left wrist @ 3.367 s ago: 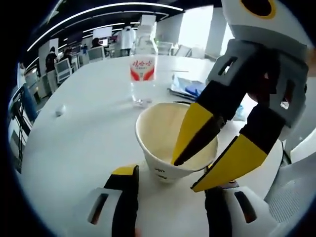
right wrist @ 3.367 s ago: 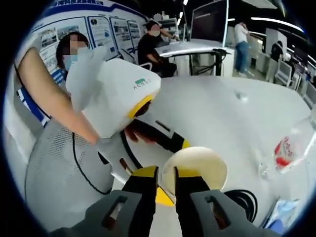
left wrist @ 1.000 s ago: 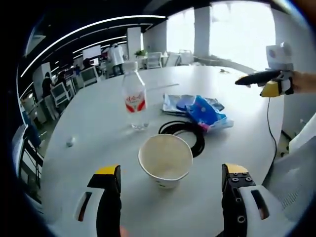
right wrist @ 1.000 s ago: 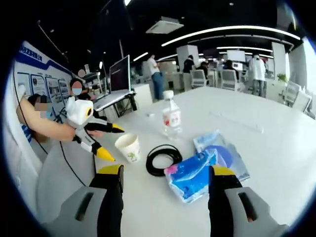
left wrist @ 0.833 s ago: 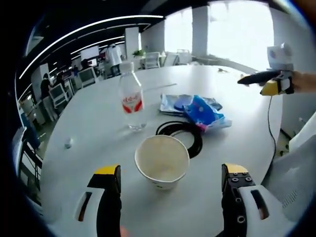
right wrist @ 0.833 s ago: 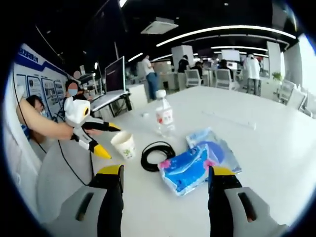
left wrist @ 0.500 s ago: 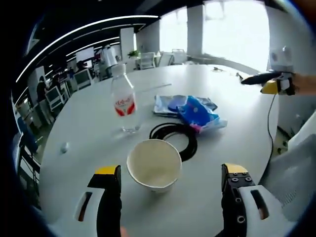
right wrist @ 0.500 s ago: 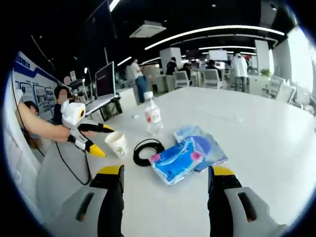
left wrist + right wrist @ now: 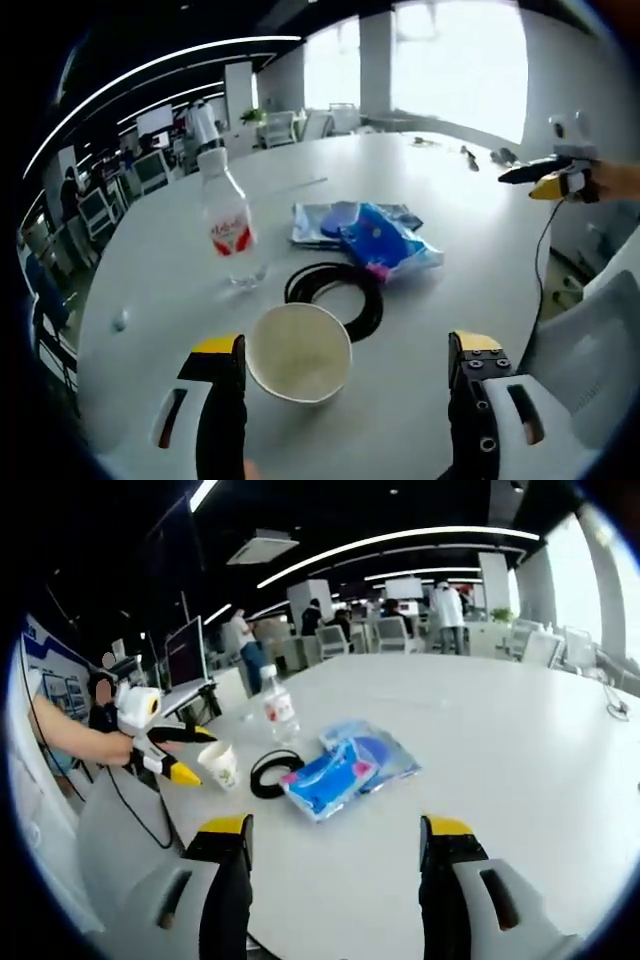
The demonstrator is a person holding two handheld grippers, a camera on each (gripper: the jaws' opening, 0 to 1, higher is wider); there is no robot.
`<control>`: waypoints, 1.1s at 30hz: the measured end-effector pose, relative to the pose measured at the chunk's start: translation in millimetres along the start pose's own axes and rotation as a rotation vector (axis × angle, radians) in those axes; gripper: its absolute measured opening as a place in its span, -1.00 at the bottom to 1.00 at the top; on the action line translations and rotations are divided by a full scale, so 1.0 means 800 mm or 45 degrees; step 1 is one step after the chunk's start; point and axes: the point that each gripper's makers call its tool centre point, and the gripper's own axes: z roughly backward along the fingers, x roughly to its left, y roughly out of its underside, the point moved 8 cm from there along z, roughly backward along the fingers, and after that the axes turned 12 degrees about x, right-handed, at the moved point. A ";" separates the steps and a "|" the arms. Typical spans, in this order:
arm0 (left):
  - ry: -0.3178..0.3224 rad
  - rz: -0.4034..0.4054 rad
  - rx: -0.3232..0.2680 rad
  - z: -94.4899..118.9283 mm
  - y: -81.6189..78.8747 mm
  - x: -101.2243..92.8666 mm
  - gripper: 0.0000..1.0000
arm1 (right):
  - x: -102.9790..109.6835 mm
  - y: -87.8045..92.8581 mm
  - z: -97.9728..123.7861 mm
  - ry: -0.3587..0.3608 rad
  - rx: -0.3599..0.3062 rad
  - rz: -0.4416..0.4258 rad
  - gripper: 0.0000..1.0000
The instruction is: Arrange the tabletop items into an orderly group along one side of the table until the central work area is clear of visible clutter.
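A paper cup (image 9: 298,352) stands upright just ahead of my open left gripper (image 9: 346,350), nearer its left jaw and not touched by either. Beyond the cup lie a black cable coil (image 9: 335,295), a blue packet (image 9: 385,240) resting on a flat blue-and-white pack (image 9: 318,220), and a clear water bottle (image 9: 228,225) with a red label. My right gripper (image 9: 336,828) is open and empty, well back from the same group: cup (image 9: 220,765), coil (image 9: 268,773), blue packet (image 9: 330,770), bottle (image 9: 275,708). The right gripper (image 9: 555,178) also shows far right in the left gripper view.
The round white table (image 9: 520,780) has wide bare surface to the right of the group. A small white object (image 9: 119,320) lies at the left. Small items (image 9: 480,155) sit at the far edge. A grey chair (image 9: 590,350) stands close by. The left gripper (image 9: 150,730) is held at the table's left edge.
3.4 s ago the right gripper was at the cup's rim; it has let go and pulled far back. The left gripper view has drifted, so the cup sits nearer its left jaw.
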 end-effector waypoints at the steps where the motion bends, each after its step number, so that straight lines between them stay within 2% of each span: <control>1: -0.001 -0.005 -0.003 0.001 -0.001 0.001 0.59 | 0.000 0.001 0.001 0.005 -0.001 -0.006 0.31; 6: -0.006 -0.020 -0.006 0.006 -0.003 0.005 0.59 | 0.001 0.005 0.006 0.024 -0.003 -0.014 0.31; 10: -0.014 -0.014 -0.039 0.012 -0.010 0.009 0.59 | 0.002 0.010 0.012 0.040 -0.001 -0.021 0.31; 18: -0.007 -0.018 -0.051 0.013 -0.006 0.008 0.58 | 0.004 0.016 0.020 0.080 0.005 -0.024 0.31; 26: -0.003 -0.033 -0.115 0.020 -0.016 -0.006 0.57 | -0.003 0.023 0.025 0.110 0.012 -0.010 0.30; 33: -0.025 -0.019 -0.148 0.018 -0.032 -0.024 0.56 | -0.021 0.014 0.019 0.081 0.006 0.002 0.30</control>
